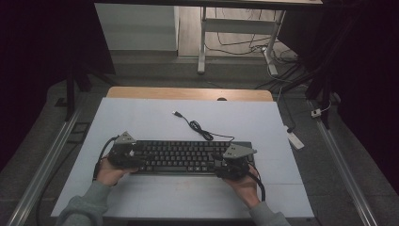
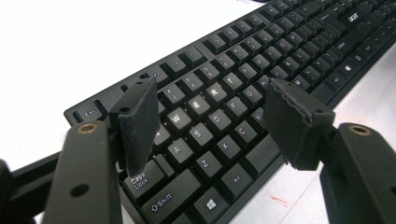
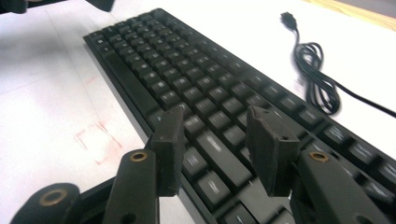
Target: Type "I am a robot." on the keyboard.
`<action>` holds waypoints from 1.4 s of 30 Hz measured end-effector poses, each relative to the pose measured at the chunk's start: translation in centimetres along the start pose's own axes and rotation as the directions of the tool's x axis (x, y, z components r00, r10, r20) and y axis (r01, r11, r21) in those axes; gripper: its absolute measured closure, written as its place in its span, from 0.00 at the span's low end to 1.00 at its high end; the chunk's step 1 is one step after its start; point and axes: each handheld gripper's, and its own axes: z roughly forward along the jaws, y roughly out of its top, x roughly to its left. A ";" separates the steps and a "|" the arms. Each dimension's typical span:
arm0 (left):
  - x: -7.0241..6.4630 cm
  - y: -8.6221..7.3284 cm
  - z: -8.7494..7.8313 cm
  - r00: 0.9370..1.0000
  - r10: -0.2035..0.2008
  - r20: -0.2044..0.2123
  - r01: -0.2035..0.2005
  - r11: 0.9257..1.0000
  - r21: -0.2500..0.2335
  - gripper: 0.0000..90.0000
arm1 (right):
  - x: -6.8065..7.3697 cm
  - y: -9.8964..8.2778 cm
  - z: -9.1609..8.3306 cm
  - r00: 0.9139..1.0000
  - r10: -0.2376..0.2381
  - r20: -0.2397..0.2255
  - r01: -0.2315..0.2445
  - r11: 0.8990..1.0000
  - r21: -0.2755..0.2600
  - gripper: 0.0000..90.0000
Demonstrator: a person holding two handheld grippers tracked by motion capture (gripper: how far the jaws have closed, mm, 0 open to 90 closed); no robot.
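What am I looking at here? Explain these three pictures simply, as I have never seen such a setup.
A person sits at a white table and holds a hand tool with two black jaws in each hand: the left gripper and the right gripper. One picture comes from a camera above the table. The other two come from small cameras riding on each gripper, looking along its jaws. On the table lies a black keyboard, its cable coiled loosely behind it, unplugged. Both grippers stand open over the keyboard's two ends. Neither holds anything.

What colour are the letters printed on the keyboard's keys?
White on black keys of the keyboard, clearest in the left gripper view.
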 end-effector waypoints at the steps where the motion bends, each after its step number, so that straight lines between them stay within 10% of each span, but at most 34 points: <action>1: 0.0 0.0 0.0 1.000 0.004 0.000 -0.004 1.000 -0.001 0.40 | 0.1 0.2 0.2 1.000 -0.005 -0.004 0.005 1.000 -0.002 0.65; 16: 0.0 0.0 -0.1 1.000 0.004 -0.001 -0.004 1.000 0.000 0.39 | 2.0 2.4 2.6 0.993 -0.064 -0.097 0.064 0.998 -0.007 0.98; 42: -0.1 -0.1 0.2 1.000 0.017 -0.003 -0.017 1.000 0.017 0.39 | 3.6 3.9 8.6 0.990 -0.065 -0.126 0.075 0.994 0.082 0.99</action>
